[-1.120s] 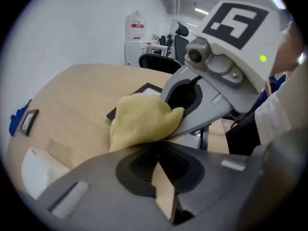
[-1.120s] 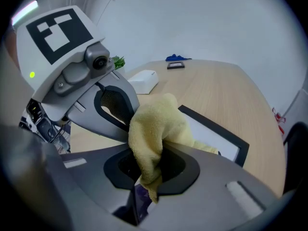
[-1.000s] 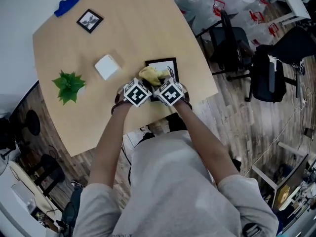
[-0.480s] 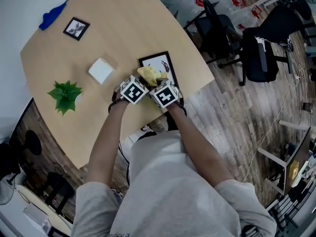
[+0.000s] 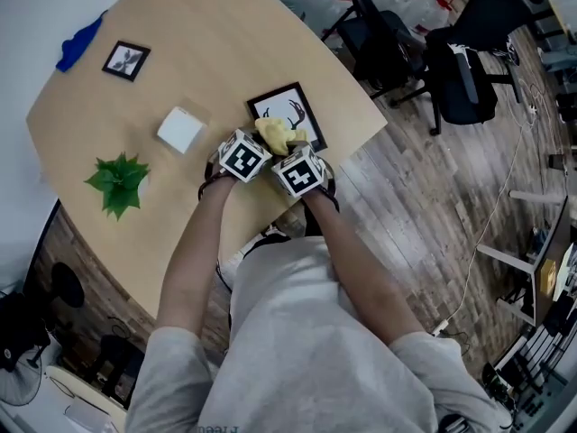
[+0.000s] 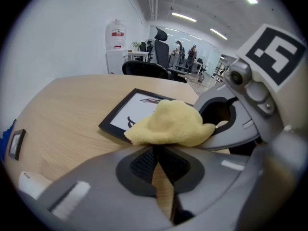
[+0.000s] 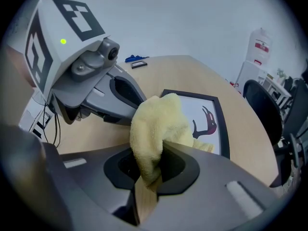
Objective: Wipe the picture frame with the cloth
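Observation:
A black picture frame with a deer-antler print lies flat near the table's edge, also seen in the right gripper view. A bunched yellow cloth is over its near corner. My right gripper is shut on the cloth, which rises out of its jaws. My left gripper is shut too, the cloth's lower edge caught at its tips. Both grippers sit tip to tip, almost touching.
A white box, a green plant, a small framed picture and a blue cloth lie on the wooden table. Black office chairs stand on the floor to the right.
Both grippers have stayed pressed together on the cloth at the frame's near corner. Only the head view has shifted, so the scene sits a little higher and to the left.

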